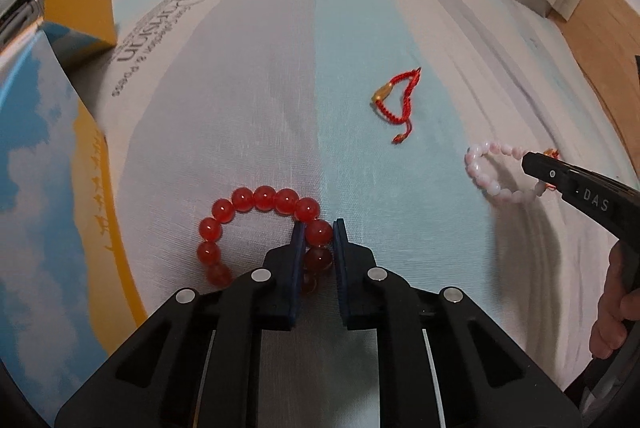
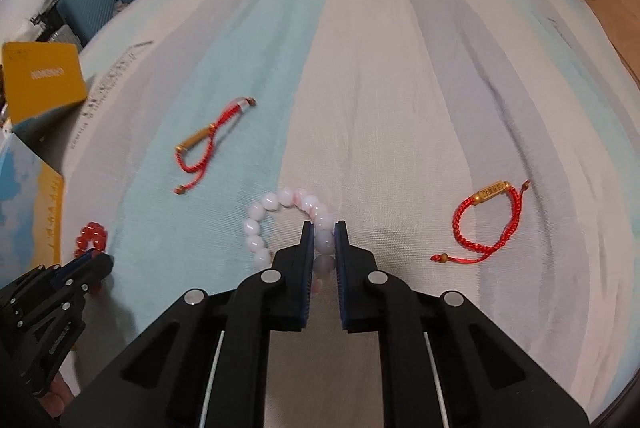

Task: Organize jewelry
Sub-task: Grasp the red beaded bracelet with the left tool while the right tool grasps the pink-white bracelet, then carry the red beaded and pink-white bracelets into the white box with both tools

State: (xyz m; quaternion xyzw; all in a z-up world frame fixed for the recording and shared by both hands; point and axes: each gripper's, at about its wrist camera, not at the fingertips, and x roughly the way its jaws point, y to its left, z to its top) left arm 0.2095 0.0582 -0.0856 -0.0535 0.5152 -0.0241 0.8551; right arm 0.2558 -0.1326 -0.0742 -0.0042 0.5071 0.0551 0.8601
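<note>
My left gripper (image 1: 319, 228) is shut on a bracelet of big red beads (image 1: 244, 204), with one bead pinched between its blue pads on the striped bedsheet. In the right wrist view my right gripper (image 2: 324, 230) is shut on a pale pink bead bracelet (image 2: 256, 228), gripping a bead on its right side. The left wrist view shows that pink bracelet (image 1: 480, 172) at the right with the right gripper (image 1: 532, 164) on it. A red cord bracelet with a gold tube (image 2: 200, 144) lies between the two. Another red cord bracelet with a gold charm (image 2: 486, 224) lies to the right.
An open box (image 1: 76, 4), yellow with a blue sky print, stands at the left with its lid up. The same box (image 2: 40, 88) shows at the left of the right wrist view. A hand (image 1: 612, 312) holds the right gripper. Clothes and a suitcase (image 2: 88, 8) lie beyond the bed.
</note>
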